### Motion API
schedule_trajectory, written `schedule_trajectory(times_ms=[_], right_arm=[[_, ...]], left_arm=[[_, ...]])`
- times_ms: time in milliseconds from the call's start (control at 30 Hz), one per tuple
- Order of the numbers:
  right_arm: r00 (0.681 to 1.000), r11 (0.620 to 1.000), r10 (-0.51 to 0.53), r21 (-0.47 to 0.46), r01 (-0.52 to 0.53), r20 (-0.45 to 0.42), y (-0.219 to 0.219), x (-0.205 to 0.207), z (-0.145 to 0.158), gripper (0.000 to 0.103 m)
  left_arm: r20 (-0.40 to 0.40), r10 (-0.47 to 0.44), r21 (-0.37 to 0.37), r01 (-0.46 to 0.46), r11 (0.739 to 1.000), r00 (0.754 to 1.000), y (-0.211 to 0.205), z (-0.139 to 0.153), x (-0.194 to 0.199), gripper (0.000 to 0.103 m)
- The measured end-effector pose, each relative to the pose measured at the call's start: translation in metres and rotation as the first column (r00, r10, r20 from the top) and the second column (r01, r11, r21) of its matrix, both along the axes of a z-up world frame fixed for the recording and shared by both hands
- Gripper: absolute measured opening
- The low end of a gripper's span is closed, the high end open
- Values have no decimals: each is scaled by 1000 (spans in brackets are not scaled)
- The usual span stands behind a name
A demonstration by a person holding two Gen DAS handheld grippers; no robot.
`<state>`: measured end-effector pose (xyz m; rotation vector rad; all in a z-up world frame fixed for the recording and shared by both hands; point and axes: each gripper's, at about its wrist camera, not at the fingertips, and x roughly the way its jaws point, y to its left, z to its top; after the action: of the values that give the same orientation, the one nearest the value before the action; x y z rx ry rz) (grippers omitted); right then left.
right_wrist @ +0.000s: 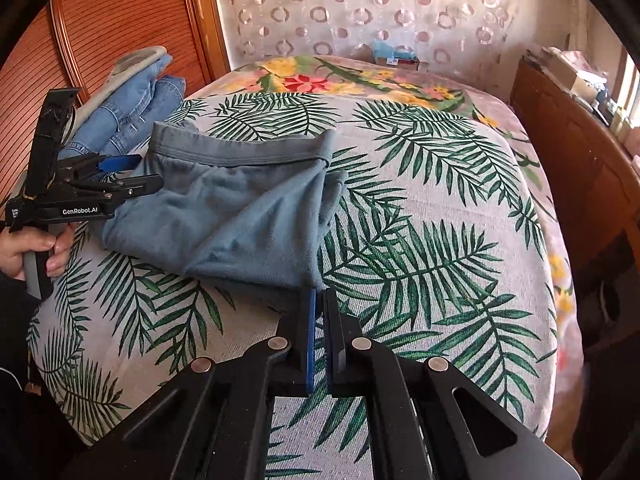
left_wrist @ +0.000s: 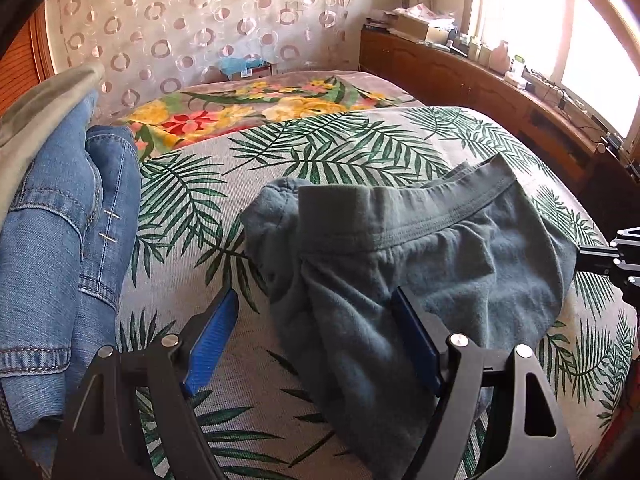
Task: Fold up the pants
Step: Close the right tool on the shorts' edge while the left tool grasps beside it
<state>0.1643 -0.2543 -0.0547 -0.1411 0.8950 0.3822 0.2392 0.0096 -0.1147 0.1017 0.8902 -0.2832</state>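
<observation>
Soft grey-blue fleece pants (right_wrist: 224, 204) lie bunched on the bed (right_wrist: 420, 184), which is covered by a woven spread printed with green palm fronds. Their ribbed elastic waistband (right_wrist: 240, 156) runs left to right across the far side in the right wrist view, the fabric gathering to a point toward the near edge. The right claw (right_wrist: 318, 300) is pressed together, pinching that near corner of the pants. The left claw (left_wrist: 316, 304) stands spread, one blue ridged pad (left_wrist: 212, 344) over the spread, the other against the fleece. Folded denim jeans (left_wrist: 60, 216) are piled beside the pants.
</observation>
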Motion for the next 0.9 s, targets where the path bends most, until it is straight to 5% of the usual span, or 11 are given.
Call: schedule_trajectory(times_ms=[400,500,600,900], right_arm=[[999,999,-45,8,44,22,-16,13,12,3],[998,998,-53,22,53,39,-14,22,16,15],[998,997,-40,65,37,41,-4,30,15,43],[1000,996,8,86,-6,-22,23,65,-9,46]], left_arm=[[-13,8,-14,-8,1000,1000,1,-2,0,82],[-20,11,-24,-11,1000,1000,2,-2,1,82],[-24,12,-31,-13,999,1000,4,-2,2,83],[-33,30,-60,-32,998,999,8,0,5,83]])
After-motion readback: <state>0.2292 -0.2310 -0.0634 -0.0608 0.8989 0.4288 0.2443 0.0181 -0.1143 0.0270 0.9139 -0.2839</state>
